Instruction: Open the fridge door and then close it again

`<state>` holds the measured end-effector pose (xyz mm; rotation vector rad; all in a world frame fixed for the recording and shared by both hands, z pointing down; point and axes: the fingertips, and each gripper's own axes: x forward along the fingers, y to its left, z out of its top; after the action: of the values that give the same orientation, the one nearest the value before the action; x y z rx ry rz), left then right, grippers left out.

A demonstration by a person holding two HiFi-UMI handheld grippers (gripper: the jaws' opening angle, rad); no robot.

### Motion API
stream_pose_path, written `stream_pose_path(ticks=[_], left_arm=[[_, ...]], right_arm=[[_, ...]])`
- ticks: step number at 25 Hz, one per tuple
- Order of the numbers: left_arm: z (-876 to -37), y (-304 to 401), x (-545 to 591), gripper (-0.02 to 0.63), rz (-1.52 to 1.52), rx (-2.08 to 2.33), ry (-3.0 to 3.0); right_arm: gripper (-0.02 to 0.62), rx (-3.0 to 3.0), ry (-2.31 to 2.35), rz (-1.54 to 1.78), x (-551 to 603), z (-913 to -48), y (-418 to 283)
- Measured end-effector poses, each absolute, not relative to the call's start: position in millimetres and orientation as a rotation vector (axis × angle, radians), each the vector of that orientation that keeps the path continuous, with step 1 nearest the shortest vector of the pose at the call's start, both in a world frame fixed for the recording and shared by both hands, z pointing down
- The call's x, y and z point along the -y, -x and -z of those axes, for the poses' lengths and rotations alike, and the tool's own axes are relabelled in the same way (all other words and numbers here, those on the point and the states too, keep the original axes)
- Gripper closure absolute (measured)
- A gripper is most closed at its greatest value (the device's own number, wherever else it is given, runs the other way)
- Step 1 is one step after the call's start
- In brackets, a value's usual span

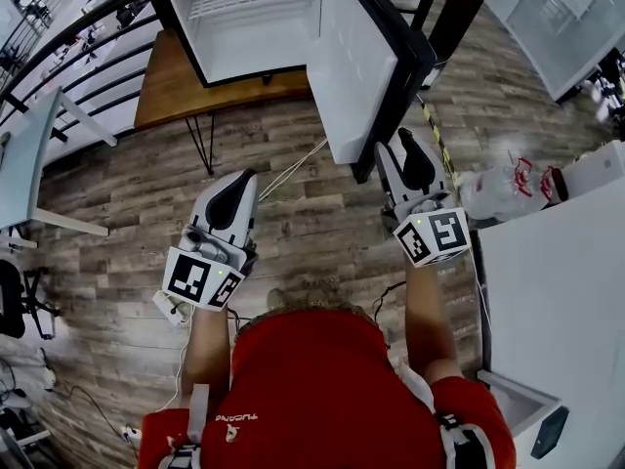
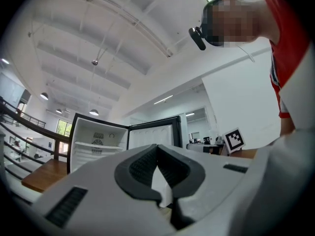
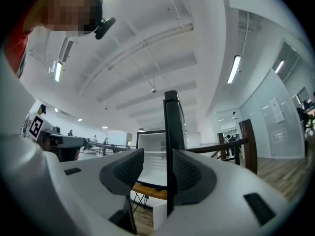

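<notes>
The small white fridge (image 1: 244,18) stands on a wooden table (image 1: 176,91). Its door (image 1: 352,66) is swung wide open toward me, inner white face to the left. My right gripper (image 1: 400,142) is open, just to the right of the door's near free edge. In the right gripper view the door's black edge (image 3: 171,132) stands upright in the gap of the right gripper (image 3: 157,156), close to the right pad, which does not press on it. My left gripper (image 1: 241,177) hangs over the floor, shut and empty. The left gripper (image 2: 157,149) points at the open fridge (image 2: 96,141).
A white table (image 1: 557,291) lies at the right, with a clear plastic bag (image 1: 498,189) at its far corner. A black railing (image 1: 78,57) and a white desk (image 1: 24,154) are at the left. Cables run across the wooden floor (image 1: 293,169).
</notes>
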<state>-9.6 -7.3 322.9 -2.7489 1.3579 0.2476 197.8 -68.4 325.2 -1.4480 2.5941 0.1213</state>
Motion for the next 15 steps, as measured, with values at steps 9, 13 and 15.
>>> stream_pose_path(ticks=[9,13,15], left_arm=[[-325,18,2,0.597,-0.247,-1.478,2.676],[-329,27,1,0.597,-0.242,-1.544,2.642],[-331,32,3,0.597,-0.235,-1.565,2.632]], right_arm=[[0.311,-2.780,1.222,-0.107,101,-341,-210],[0.310,-2.813,1.186,-0.119,112,-345,-208],[0.310,-2.818,1.181,-0.116,118,-348,-205]])
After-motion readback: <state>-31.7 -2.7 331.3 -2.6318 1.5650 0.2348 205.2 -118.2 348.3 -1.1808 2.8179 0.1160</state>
